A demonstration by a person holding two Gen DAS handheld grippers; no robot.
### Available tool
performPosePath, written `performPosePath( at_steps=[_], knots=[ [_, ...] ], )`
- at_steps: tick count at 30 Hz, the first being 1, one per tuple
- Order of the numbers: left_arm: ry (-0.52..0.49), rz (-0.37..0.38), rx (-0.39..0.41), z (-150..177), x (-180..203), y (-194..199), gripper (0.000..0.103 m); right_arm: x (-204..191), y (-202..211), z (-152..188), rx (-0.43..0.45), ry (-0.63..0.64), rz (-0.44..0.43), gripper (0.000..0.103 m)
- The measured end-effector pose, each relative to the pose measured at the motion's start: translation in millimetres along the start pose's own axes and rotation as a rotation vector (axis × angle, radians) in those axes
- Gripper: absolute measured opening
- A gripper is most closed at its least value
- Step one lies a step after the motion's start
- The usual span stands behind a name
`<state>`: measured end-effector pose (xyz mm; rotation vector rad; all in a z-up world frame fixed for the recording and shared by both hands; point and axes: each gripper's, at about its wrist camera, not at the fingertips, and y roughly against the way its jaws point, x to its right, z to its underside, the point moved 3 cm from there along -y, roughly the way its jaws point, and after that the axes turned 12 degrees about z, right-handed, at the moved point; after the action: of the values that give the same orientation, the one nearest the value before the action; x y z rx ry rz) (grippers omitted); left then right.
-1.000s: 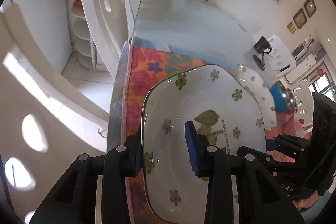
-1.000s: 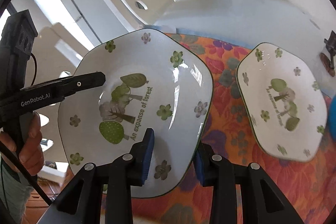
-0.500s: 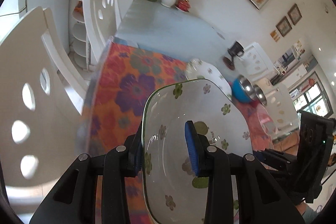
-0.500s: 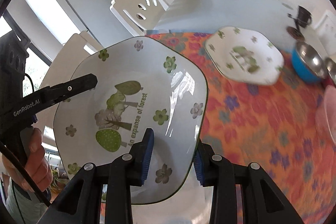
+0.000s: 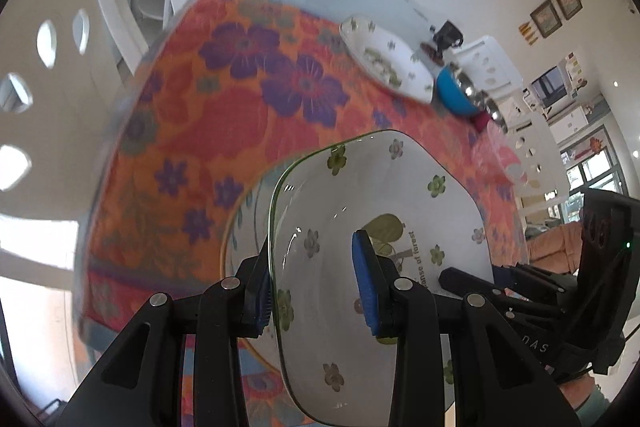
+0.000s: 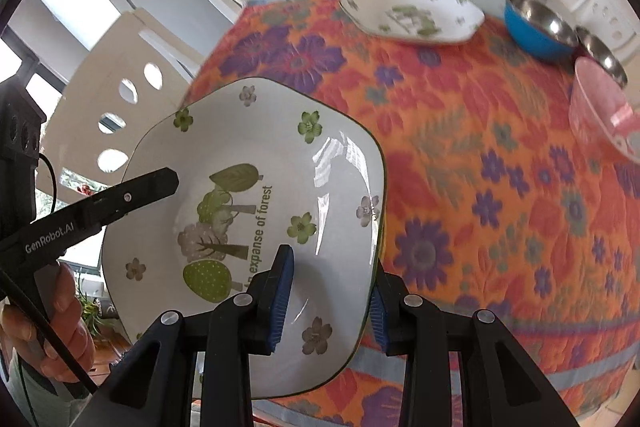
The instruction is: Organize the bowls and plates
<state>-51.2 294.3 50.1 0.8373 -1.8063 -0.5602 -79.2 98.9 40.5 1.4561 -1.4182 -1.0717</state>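
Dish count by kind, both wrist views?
Square floral plates: 2 (held plate, far plate)
Round plate: 1, mostly hidden under the held plate
Bowls: 3 (blue bowl, steel bowl, pink bowl)
Total: 6

Held plate (image 6: pixel 256 187) over tablecloth (image 6: pixel 460 167) edge, second plate (image 6: pixel 412 13) behind, bowls (image 6: pixel 536 27) right

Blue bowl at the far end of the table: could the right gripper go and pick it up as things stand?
Probably not yet. The right gripper is clamped on the rim of the white plate, which the left gripper grips too. The cloth between here and the blue bowl looks bare, so only the plate ties it up.
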Motion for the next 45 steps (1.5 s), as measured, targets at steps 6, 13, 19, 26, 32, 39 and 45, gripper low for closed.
performPosePath(
  at_steps=[6, 13, 19, 26, 32, 39, 45],
  knots=[
    [0.021, -0.005, -0.028, 13, -12, -17, 0.031, 0, -19, 15, -0.044, -0.001, 0.021, 0.033],
    [0.019, -0.006, -0.050, 13, -17, -30, 0.031, 6, -28, 13, -0.044, -0.009, 0.052, 0.034],
    [0.003, -0.039, -0.071, 11, -19, -37, 0.031, 9, -37, 8, -0.065, -0.042, 0.056, 0.034],
    [-0.015, -0.079, -0.045, -3, -25, -16, 0.031, -2, -29, 4, -0.031, 0.025, 0.124, 0.034],
    [-0.017, -0.102, -0.007, -21, -36, 11, 0.032, -32, -27, 11, -0.009, 0.226, 0.288, 0.036],
    [-0.046, -0.069, 0.047, -59, -28, 27, 0.032, -19, -16, 1, -0.030, 0.171, 0.217, 0.036],
    [-0.140, 0.008, 0.112, -117, 6, 33, 0.032, 12, 27, -48, 0.087, 0.021, 0.176, 0.038]
  ],
)
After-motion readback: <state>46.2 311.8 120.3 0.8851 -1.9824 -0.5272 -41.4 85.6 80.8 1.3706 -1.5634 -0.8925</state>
